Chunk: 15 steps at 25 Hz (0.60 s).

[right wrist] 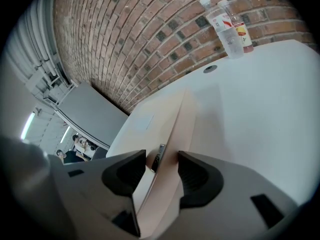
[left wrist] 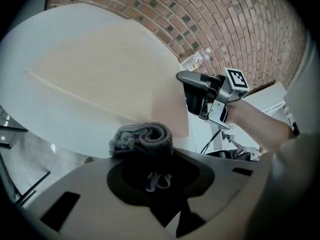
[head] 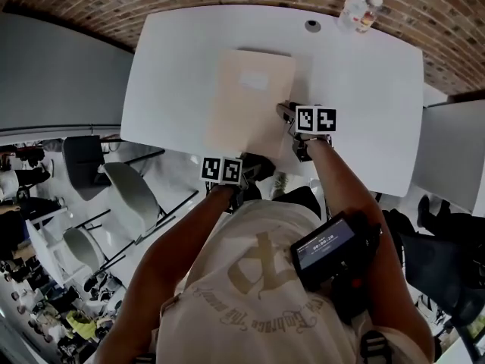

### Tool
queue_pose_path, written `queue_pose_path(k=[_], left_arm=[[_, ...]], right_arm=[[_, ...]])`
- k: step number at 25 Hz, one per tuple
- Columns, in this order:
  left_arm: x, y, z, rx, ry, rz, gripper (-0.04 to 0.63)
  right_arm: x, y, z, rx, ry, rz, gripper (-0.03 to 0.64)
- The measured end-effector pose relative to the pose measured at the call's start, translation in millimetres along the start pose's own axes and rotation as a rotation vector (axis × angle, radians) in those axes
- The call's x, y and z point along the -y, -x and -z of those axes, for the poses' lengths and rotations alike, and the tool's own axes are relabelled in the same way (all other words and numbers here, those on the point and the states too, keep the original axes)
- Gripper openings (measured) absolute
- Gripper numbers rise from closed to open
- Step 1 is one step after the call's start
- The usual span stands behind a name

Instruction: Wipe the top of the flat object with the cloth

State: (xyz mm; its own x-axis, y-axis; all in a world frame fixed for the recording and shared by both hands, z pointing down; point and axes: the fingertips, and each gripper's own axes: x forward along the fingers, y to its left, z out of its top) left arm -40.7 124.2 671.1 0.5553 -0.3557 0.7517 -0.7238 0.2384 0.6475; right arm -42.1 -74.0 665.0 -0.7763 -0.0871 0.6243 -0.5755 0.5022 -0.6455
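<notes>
The flat object (head: 246, 101), a pale beige board, lay in the middle of the white surface (head: 364, 97), its long sides running from near to far. The person stood at the near edge with a gripper in each hand.

The left gripper (head: 244, 174) was at the near edge of the surface, just off the board's near end. Its jaws were clenched on the cloth (left wrist: 142, 140), a grey knitted piece rolled into a thick wad that bulged out past the jaw tips, with a small pale frayed bit hanging down behind. From the left gripper view the wad sat just short of the board's near edge, over the white rim of the surface. I could not tell whether it touched anything.

The right gripper (right wrist: 162, 159) was at the board's right side, toward the near corner. Its jaws straddled that edge and were grasping it, one jaw on the lighter top face and the other against the darker side, the beige filling the gap between them. A thin dark sliver showed just beyond the left jaw.

Well apart at the far right corner stood two clear plastic bottles (head: 361, 10), upright and touching, one with a red and yellow label. A small round cable hole (head: 312, 26) lay just left of them. A brick wall (right wrist: 125, 44) rose behind the surface, and chairs (head: 132, 192) stood off to the left.
</notes>
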Motion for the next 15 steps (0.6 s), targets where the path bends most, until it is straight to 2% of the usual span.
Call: queue_pose_path(k=[7,11,15], left_arm=[[39.0,-25.8,18.3,-0.055,-0.016,0.070,0.109],[48.1,-30.9,7.7,-0.057,-0.045,0.090,0.109],[69.5,-44.2,16.3,-0.080,-0.070,0.136,0.109]], right_arm=[[7.6,10.8,9.5,0.006,-0.020,0.006,0.212],[-0.7,-2.1,-5.0,0.040,0.003,-0.022,0.215],[4.2,2.6,-0.6,0.046,-0.009,-0.029,0.216]])
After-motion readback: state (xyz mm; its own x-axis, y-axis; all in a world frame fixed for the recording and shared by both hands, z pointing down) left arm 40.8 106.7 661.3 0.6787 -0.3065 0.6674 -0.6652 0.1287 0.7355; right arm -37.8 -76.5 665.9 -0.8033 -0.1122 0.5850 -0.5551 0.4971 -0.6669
